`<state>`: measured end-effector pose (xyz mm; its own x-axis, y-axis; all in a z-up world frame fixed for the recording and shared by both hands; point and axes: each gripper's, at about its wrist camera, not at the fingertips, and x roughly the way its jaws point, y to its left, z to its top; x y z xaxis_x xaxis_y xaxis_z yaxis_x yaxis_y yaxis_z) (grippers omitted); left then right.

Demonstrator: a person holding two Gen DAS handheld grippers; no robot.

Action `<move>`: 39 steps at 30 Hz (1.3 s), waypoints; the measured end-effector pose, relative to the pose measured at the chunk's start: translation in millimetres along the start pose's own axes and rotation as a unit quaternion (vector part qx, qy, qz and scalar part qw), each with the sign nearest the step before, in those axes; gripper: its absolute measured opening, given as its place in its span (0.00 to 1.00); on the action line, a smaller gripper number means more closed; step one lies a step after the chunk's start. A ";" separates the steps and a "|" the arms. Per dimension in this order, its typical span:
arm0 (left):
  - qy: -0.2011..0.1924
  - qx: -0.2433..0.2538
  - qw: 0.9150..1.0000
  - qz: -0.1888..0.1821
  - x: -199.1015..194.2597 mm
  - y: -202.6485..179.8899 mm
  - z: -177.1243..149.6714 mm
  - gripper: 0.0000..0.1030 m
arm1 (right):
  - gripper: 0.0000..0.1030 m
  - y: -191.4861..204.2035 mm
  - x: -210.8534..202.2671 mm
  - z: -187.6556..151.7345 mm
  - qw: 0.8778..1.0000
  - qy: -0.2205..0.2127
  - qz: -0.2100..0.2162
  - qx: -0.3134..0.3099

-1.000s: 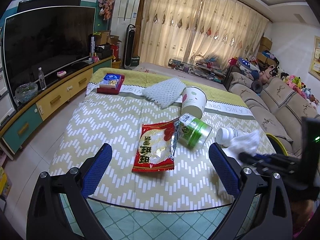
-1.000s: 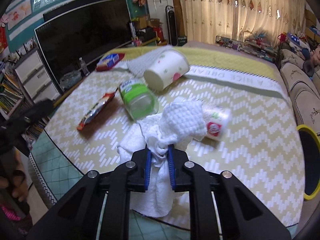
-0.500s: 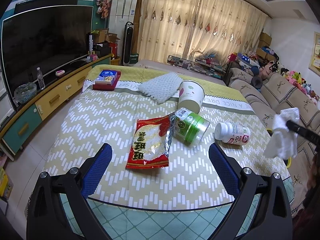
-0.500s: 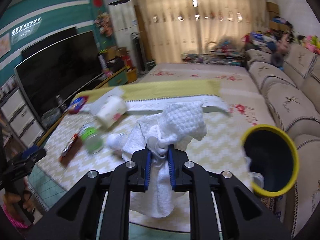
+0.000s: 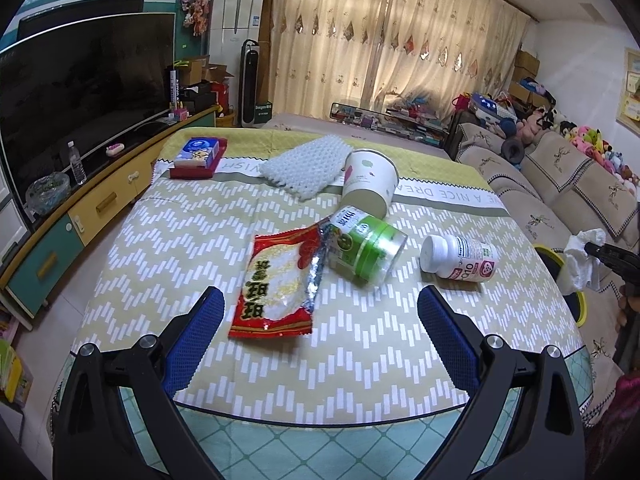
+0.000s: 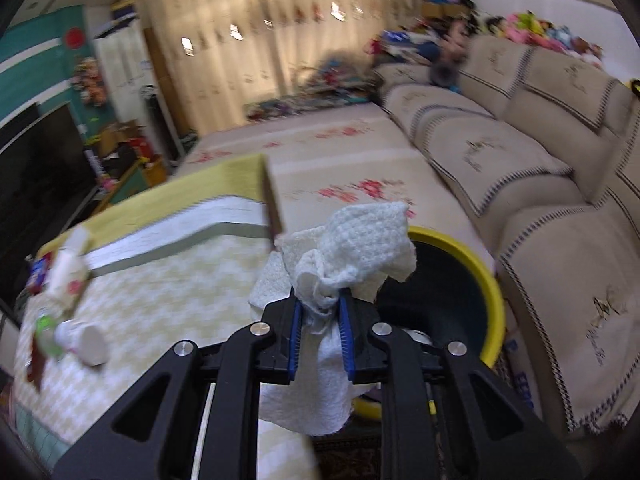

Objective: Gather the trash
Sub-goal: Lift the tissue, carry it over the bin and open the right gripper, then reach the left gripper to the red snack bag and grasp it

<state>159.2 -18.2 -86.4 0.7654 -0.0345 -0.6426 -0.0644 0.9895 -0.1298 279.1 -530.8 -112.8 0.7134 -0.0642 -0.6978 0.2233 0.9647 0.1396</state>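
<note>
My right gripper [image 6: 322, 328] is shut on a crumpled white paper towel [image 6: 352, 256] and holds it at the rim of a yellow-rimmed bin [image 6: 492, 292] beside the table. The towel [image 5: 580, 260] and bin [image 5: 576, 304] also show at the right edge of the left wrist view. My left gripper [image 5: 320, 324] is open and empty over the near table edge. In front of it lie a red snack packet [image 5: 276, 284], a green jar [image 5: 368, 248] on its side, a white pill bottle [image 5: 460, 256] and a tipped paper cup [image 5: 368, 180].
The table [image 5: 180, 240] has a yellow zigzag cloth. At its far end lie a white bumpy mat [image 5: 304, 164] and a red tray holding a blue box [image 5: 198, 152]. A beige sofa [image 6: 560, 200] stands right of the bin, a TV cabinet [image 5: 80, 208] to the left.
My right gripper has carried the paper towel off the table, swinging right to the yellow-rimmed bin. My left gripper has stayed open, hardly moving.
</note>
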 end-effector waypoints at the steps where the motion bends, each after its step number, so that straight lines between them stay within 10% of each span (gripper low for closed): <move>1: 0.001 0.001 1.000 0.000 1.2 -1.0 0.3 0.93 | 0.17 -6.6 9.9 1.2 1.000 0.007 -0.010 0.004; 27: 0.050 0.028 0.998 0.038 57.5 -2.0 1.0 0.92 | 0.42 -12.4 32.9 -14.3 0.999 0.022 -0.029 0.005; 39: 0.074 0.037 0.994 0.077 91.2 14.3 5.6 0.59 | 0.42 -10.2 23.9 -17.1 1.000 0.022 -0.018 0.000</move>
<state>231.7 -6.4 -142.6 0.6476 0.1025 -0.7550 -0.1213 0.9921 0.0306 282.6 -537.8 -143.0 0.6748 -0.0881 -0.7327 0.2490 0.9618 0.1137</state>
